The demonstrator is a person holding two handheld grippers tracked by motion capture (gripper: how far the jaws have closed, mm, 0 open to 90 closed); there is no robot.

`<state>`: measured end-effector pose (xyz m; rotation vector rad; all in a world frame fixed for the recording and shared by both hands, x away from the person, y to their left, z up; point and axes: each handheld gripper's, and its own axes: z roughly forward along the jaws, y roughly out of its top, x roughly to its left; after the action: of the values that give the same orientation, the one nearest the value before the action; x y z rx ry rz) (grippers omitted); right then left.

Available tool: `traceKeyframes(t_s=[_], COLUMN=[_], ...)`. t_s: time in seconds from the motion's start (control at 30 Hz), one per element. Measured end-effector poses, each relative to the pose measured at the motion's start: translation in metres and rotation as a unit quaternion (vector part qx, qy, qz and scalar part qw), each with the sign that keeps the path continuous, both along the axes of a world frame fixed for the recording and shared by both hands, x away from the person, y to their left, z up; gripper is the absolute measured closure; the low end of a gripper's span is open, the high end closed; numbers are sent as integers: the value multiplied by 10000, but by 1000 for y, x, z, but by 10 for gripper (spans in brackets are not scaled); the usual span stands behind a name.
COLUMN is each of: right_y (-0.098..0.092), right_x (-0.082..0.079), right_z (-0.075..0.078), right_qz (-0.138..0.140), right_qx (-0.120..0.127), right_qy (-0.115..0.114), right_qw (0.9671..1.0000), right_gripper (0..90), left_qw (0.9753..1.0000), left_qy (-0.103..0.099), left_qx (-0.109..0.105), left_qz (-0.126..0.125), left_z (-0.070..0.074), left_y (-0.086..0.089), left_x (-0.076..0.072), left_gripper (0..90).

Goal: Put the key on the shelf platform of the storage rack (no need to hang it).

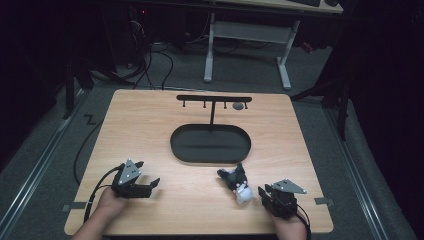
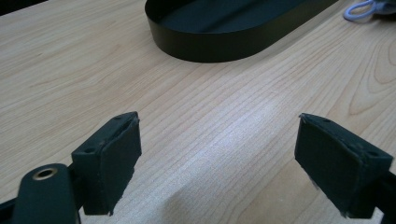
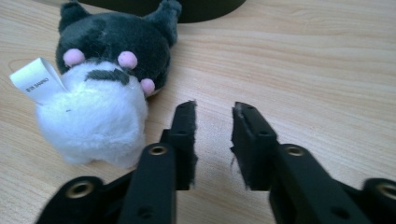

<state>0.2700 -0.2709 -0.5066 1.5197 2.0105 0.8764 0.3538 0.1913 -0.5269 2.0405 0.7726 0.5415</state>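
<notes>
Left hand-held gripper (image 1: 148,186) rests low, jaws wide apart; right hand-held gripper (image 3: 214,135), narrowly parted, sits beside plush toy (image 3: 105,88)

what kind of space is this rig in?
Likely a lab or data-collection room: a bare wooden table under a fixed camera, cables trailing over grey carpet, and a height-adjustable desk frame behind.

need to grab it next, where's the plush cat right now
In the high view the plush cat lies on the table, just left of the right tool, near the black tray.
</notes>
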Motion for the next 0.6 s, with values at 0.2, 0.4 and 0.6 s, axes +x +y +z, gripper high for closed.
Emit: traceKeyframes(t_s=[0.2, 0.4, 0.6], right_y=[5, 5, -1], right_x=[5, 10, 13], right_z=[2, 9, 14], right_qz=[56, -67, -214], right_qx=[185, -11, -209], right_qy=[267, 398, 736], right_qw=[9995, 9992, 9968], right_gripper=[503, 418, 327], left_qw=[10000, 10000, 10000], left_qy=[5, -7, -13], left_qx=[-1, -28, -59], left_qz=[-1, -40, -23], left_z=[0, 0, 0], left_y=[0, 0, 0], left_x=[0, 0, 0], left_gripper=[154, 154, 154])
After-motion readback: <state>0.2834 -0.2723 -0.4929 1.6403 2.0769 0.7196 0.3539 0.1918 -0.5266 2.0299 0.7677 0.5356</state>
